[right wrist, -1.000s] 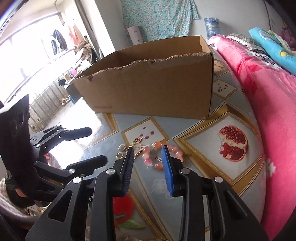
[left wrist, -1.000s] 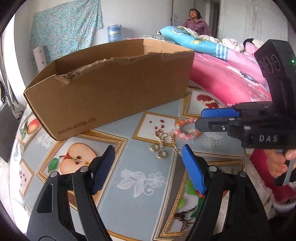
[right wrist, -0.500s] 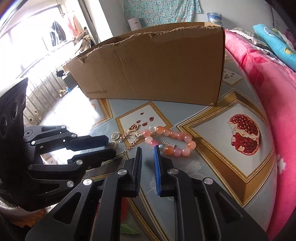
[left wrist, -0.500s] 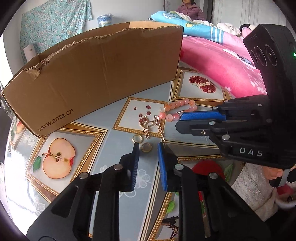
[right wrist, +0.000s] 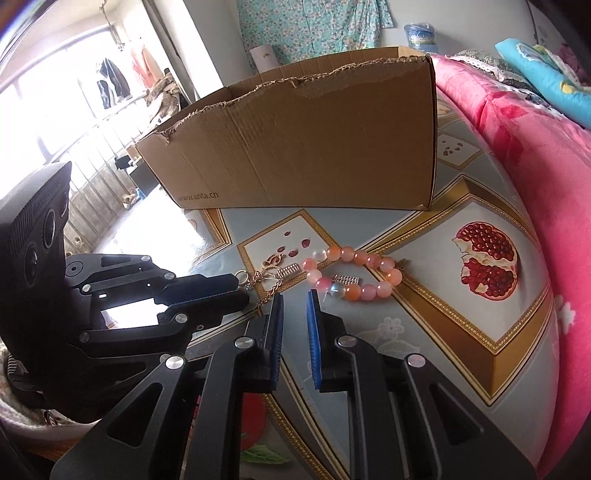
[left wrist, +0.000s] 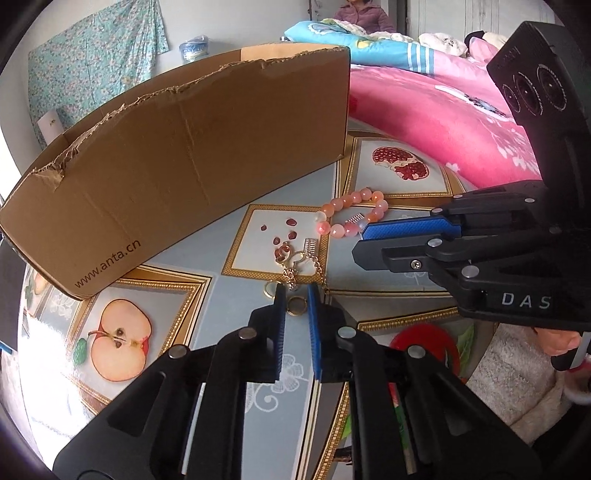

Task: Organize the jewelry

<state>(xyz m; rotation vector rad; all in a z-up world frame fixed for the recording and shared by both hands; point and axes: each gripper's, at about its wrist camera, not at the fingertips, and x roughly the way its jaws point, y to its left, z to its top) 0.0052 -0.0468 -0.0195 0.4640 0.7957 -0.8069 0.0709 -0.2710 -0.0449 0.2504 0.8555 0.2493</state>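
A pink and orange bead bracelet [left wrist: 351, 214] [right wrist: 351, 273] lies on the patterned tablecloth [left wrist: 229, 302] in front of a brown cardboard box [left wrist: 177, 162] [right wrist: 314, 140]. A gold chain with charms [left wrist: 295, 262] [right wrist: 271, 273] and gold rings [left wrist: 297, 305] lie left of it. My left gripper [left wrist: 295, 291] is nearly shut, its tips either side of one gold ring, holding nothing. My right gripper [right wrist: 294, 297] is nearly shut and empty, its tips just short of the bracelet, between it and the chain.
A pink blanket [right wrist: 535, 155] on a bed borders the table on the right. A person [left wrist: 364, 18] sits at the back of the room. A red object [left wrist: 428, 343] lies below the table edge near the right hand.
Both grippers have closed from wide open to a narrow gap and moved forward and down toward the jewelry. The jewelry has not moved.
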